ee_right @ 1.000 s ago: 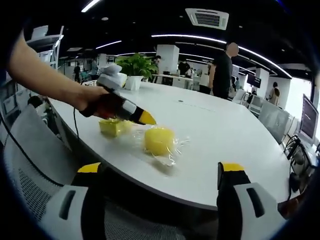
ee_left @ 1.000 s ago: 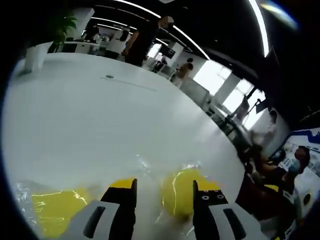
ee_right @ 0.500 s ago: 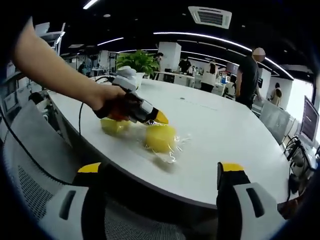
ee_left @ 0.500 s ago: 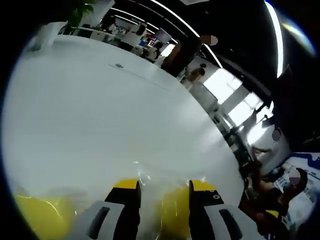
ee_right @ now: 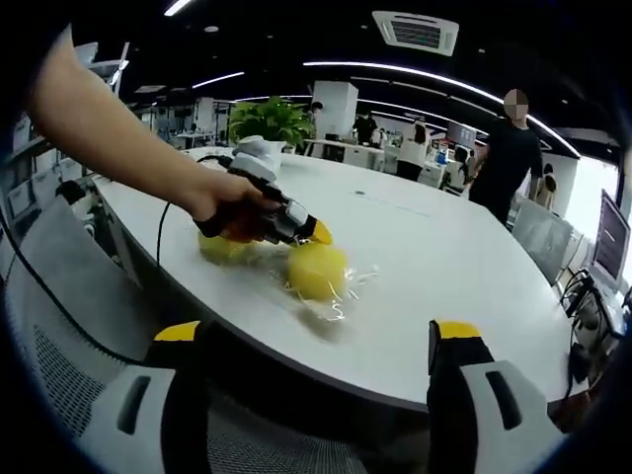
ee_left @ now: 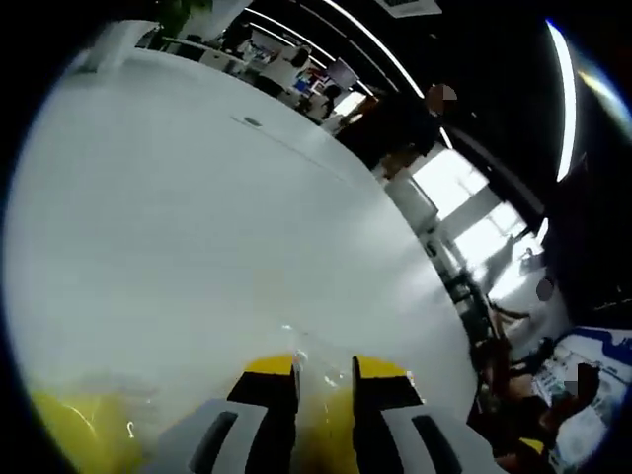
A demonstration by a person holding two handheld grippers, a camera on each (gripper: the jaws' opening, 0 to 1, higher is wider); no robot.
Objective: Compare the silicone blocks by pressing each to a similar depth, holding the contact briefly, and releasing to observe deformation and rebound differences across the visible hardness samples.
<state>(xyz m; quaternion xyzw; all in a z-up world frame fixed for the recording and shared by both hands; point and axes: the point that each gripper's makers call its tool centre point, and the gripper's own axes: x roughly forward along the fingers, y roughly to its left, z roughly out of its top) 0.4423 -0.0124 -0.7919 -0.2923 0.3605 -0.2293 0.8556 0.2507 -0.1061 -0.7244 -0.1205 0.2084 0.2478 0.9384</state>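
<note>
Showing two yellow silicone blocks in clear plastic wrap on white table | round block at 6 o'clock beneath left gripper, jaws narrow | second block at 9 o'clock | right gripper wide, holding nothing

Open-plan office. A large white oval table is spanning the foreground, with a grey mesh chair standing at its near edge, at 8 o'clock. A leafy potted plant is sitting at the table's far end, at 11 o'clock. Long strip lights and a square ceiling vent are showing against the dark ceiling. Bright windows are glowing at 3 o'clock. A person in dark clothes is standing beyond the table, at 2 o'clock.
</note>
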